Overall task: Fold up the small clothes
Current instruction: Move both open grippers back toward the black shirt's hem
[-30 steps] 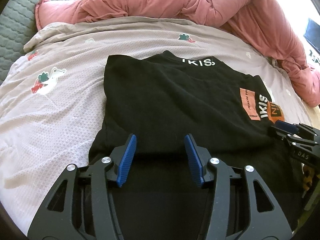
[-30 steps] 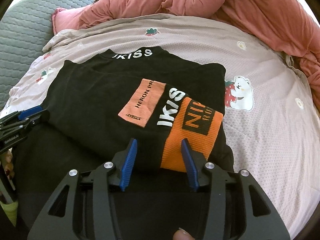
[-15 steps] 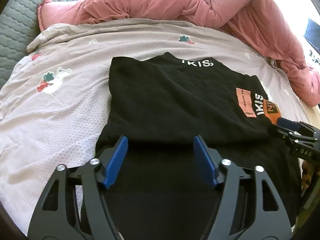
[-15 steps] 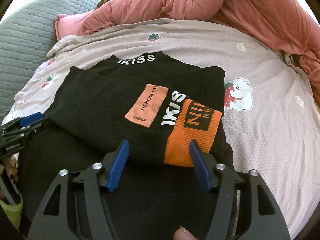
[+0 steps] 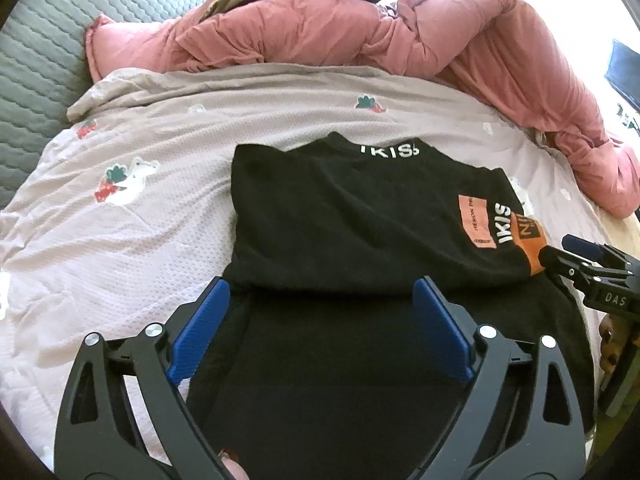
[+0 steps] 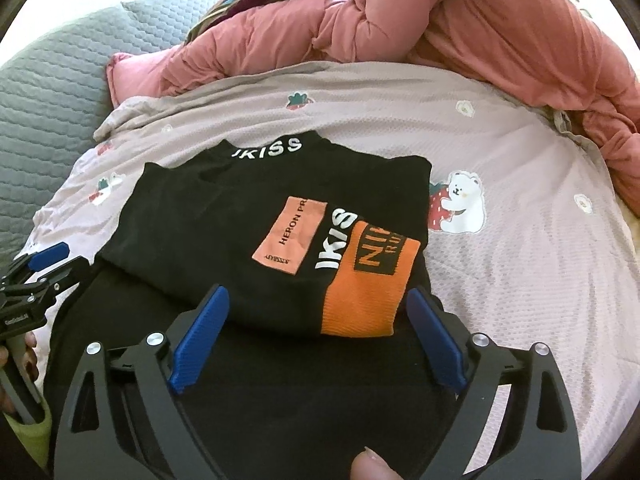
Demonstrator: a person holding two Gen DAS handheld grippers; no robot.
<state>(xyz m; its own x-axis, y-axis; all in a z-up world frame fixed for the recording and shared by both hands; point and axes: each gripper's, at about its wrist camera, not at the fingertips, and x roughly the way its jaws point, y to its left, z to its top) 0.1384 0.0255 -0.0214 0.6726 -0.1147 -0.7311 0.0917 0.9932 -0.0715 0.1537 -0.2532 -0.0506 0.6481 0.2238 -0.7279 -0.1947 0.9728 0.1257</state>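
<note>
A black garment (image 5: 352, 220) with white lettering and orange patches lies folded on the bed; in the right wrist view (image 6: 248, 216) the orange cuff (image 6: 368, 288) lies on top. My left gripper (image 5: 320, 300) is open and empty, just above the garment's near left part. My right gripper (image 6: 318, 306) is open and empty, above the near right part by the orange cuff. Each gripper shows in the other's view: the right one (image 5: 576, 256) at the far right, the left one (image 6: 48, 264) at the far left.
A pale pink bedsheet (image 5: 120, 248) with strawberry and bear prints covers the bed. A bunched pink duvet (image 5: 360, 36) lies along the far side and right. A grey quilted headboard (image 5: 36, 60) stands at the far left.
Both grippers have opened wide and drawn back a little from the garment's fold. The garment lies as it did.
</note>
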